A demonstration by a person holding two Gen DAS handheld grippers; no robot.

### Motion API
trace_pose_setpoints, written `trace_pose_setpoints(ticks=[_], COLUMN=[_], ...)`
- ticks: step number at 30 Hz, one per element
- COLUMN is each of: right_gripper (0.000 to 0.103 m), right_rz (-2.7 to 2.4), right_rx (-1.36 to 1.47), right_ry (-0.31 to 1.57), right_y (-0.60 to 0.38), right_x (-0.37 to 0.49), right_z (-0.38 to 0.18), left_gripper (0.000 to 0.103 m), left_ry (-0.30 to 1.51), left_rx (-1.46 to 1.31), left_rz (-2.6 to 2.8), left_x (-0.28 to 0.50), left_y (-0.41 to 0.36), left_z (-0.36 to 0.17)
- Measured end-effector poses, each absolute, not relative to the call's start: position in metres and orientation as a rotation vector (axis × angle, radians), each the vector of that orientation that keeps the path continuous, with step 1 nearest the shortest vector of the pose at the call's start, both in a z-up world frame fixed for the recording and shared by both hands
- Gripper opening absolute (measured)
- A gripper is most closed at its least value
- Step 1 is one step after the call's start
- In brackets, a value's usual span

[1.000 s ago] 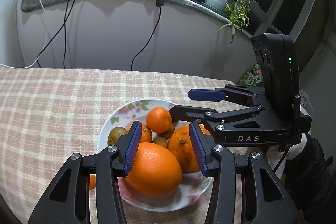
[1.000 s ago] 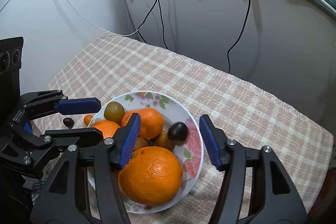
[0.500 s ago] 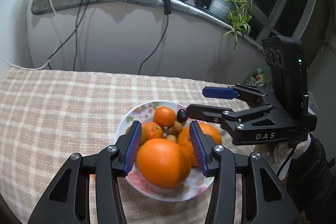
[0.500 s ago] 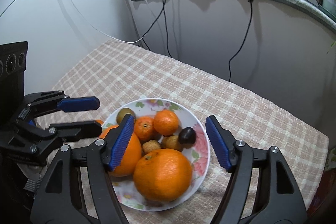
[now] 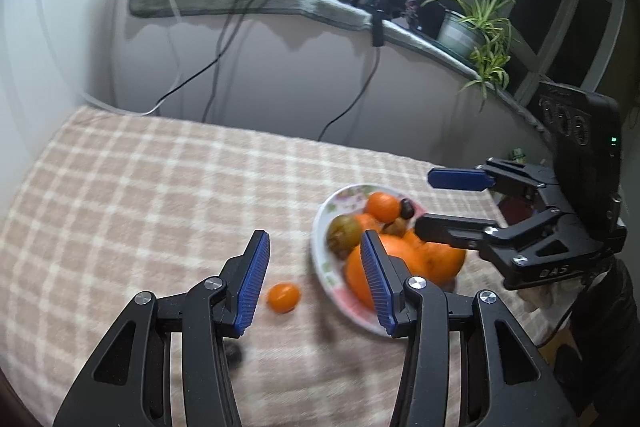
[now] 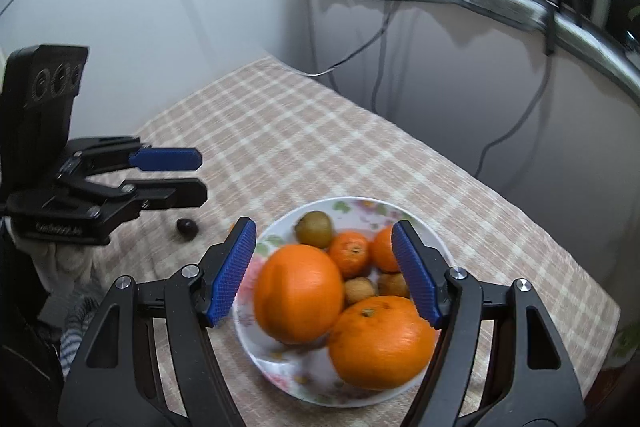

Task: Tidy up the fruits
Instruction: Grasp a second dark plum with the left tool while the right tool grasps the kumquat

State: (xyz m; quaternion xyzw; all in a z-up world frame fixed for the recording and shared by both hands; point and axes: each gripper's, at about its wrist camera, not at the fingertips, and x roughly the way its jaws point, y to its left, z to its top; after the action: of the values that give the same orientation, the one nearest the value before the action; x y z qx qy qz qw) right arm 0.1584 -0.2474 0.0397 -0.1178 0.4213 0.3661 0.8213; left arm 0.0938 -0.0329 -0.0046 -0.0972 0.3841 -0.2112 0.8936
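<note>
Our left gripper (image 5: 316, 279), spread and empty, hovers near a small, light, roll-prone mandarin (image 5: 283, 297); we'd pinch its middle gently.

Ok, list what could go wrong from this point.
1. The plate is heaped; the right tongs hang open over the big oranges, and a nudge could roll one off.
2. The small orange and dark fruit lie loose on the tablecloth; the open left tongs might knock them away.
</note>
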Motion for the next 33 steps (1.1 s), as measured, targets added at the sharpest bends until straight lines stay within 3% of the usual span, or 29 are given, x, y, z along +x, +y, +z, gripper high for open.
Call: trace_pose_setpoints(ticks=[17,25,27,33], right_gripper=[0.072,0.064,0.053,0.052], right_rz=[0.916,0.949,0.957,0.963], right_rx=[-0.476,-0.556,-0.579,-0.678], right_ry=[0.957,1.007,1.028,1.063], right_y=[-0.17,-0.145,-0.139,-0.122], right_x=[0.135,0.134,0.134,0.131], right_z=[0.01,-0.008,-0.013,-0.028], left_gripper=[0.046,0.044,0.043,0.037], left_ry=[0.865,0.889,0.892,0.902], left_rx=[-0.228,-0.232,-0.232,-0.234], left_rz=[-0.365,-0.374,-0.374,-0.381], left_x=[0.059,0.053,0.053,0.055], left_y=[0.009,0.012,0.012,0.014], left_z=[-0.045,-0.059,-0.062,-0.068])
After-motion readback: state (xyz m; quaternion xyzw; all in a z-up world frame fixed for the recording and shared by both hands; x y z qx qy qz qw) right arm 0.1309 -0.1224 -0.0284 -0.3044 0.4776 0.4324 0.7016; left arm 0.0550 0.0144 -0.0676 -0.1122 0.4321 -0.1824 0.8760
